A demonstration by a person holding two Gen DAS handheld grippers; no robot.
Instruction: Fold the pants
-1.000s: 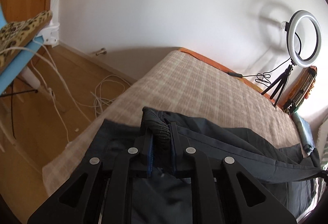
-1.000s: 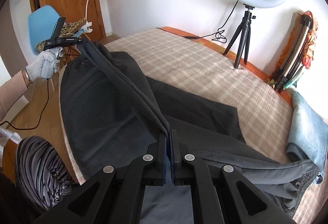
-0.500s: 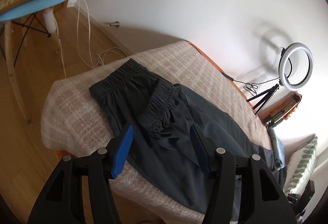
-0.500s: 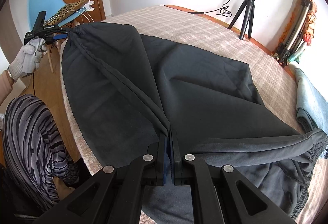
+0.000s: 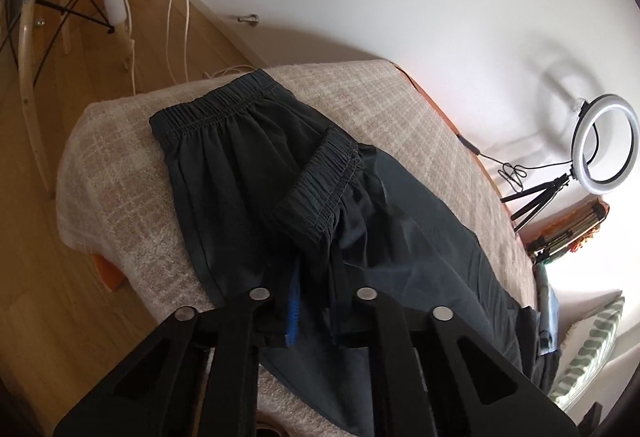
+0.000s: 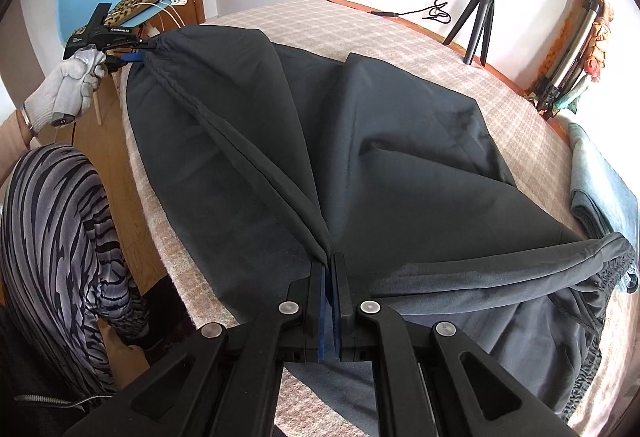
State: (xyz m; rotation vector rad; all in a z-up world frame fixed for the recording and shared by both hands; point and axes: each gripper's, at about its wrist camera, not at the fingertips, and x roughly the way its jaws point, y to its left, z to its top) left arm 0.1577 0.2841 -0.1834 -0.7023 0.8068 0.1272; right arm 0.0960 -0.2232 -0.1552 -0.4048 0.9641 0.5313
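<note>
The dark grey pants with elastic waistband (image 5: 256, 165) lie spread over the beige checked bed cover (image 5: 404, 117). The left gripper (image 5: 314, 311) has just been closing and pinches a fold of the fabric; the right gripper (image 6: 330, 277), pressed together, clamps another fold. A white ring light on a tripod (image 5: 604, 145) stands behind.

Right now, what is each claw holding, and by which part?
Both hold the dark pants. The right claw pinches a fold at the near edge; the left claw, jaws just closing, grips fabric below the waistband.
</note>
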